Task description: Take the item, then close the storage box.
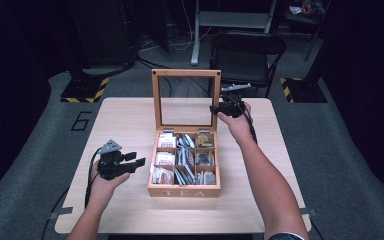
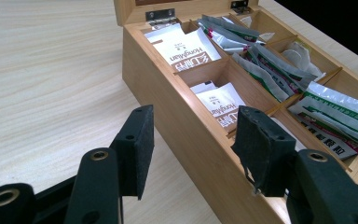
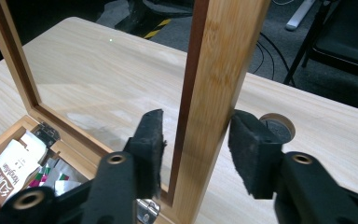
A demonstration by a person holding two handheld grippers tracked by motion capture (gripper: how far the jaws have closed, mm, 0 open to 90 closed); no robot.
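Bamboo is what I am looking at most: a tea box [image 1: 184, 190] is sitting near the middle of the pale wooden table [image 1: 130, 120], its glass-paned lid [image 1: 185, 99] standing upright at the back on two small metal hinges [image 2: 160, 14]. Inside, dividers are splitting it into a grid of compartments. From the left gripper view, the column nearest the left wall is holding white sachets [image 2: 182, 46] with brown lettering, the middle one silvery packets [image 2: 265, 65] with green and red print, and the far one paler bags that I cannot read clearly.

I am seeing the table standing on grey floor in a dark room, with a black folding chair [image 1: 246, 55] behind it, yellow-and-black striped blocks [image 1: 86, 90] to either side and loose cables trailing on the floor.

My right gripper [image 3: 196, 140] is sitting at the lid's right upright, the wooden frame running up between its jaws; the pads are standing a little apart from the wood on both sides, not pressing it. My left gripper [image 2: 193, 140] is hovering low over the table just beside the box's left wall, jaws apart with nothing clamped, the wall's top edge lying in line between them. A round cable hole [image 3: 277, 127] is showing in the tabletop behind the right jaw.
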